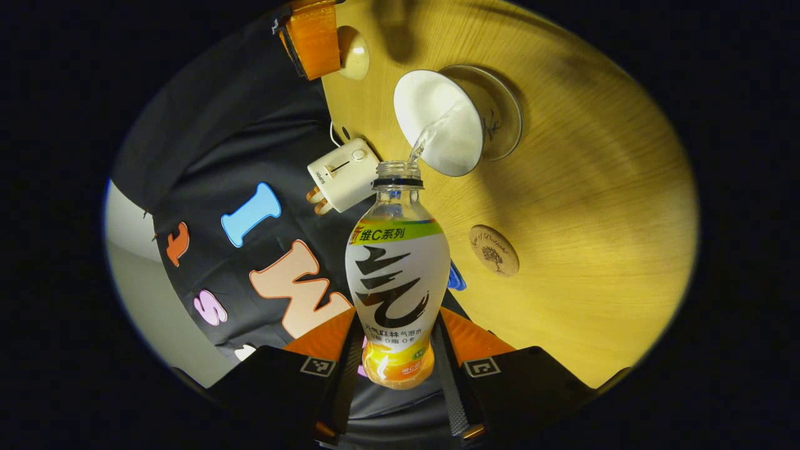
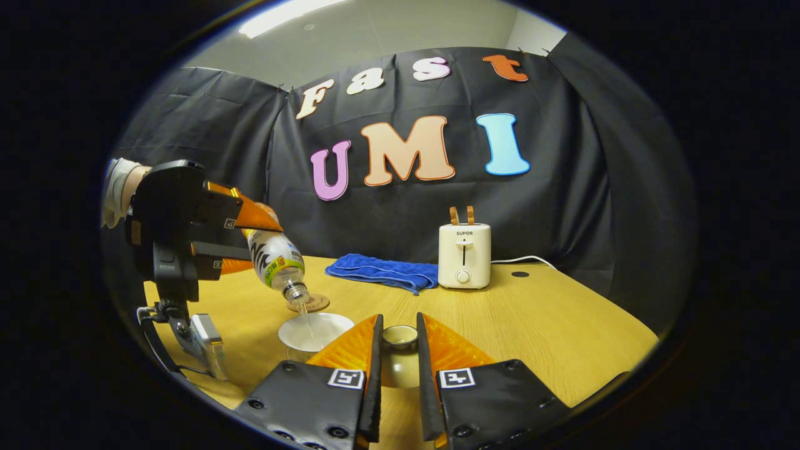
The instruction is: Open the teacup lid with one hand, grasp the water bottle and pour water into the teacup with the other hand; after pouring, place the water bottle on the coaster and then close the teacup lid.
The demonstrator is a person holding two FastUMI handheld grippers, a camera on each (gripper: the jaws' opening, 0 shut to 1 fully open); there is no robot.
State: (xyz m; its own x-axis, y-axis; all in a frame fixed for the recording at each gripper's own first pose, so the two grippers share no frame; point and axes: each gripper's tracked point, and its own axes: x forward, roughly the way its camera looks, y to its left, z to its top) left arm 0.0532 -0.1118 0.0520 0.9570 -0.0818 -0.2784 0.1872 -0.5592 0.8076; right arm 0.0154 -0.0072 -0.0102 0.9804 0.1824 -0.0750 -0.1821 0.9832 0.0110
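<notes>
Clear water is being poured from the tipped water bottle [image 1: 397, 275] into the teacup [image 1: 440, 122] on the wooden table [image 1: 594, 206] | bottle pinched low by left gripper [image 1: 397, 365] | lid [image 2: 400, 337] clamped by right gripper [image 2: 398, 350] | bottle judged light, slippery, squashable; mid-body grip advised | coaster [image 1: 494, 250] beside cup

The toaster [image 2: 464, 256], at 4 o'clock from the middle of the right gripper view, has the word SUPOR printed on its front. The water bottle [image 1: 397, 275] has a wrap full of printed signs and a big dark brush mark. At 3 o'clock of it, the coaster [image 1: 494, 250] shows a little tree (its curly writing is too small to read). At 6 o'clock, square code tags [image 1: 317, 366] sit on the left gripper [image 1: 398, 319].
</notes>
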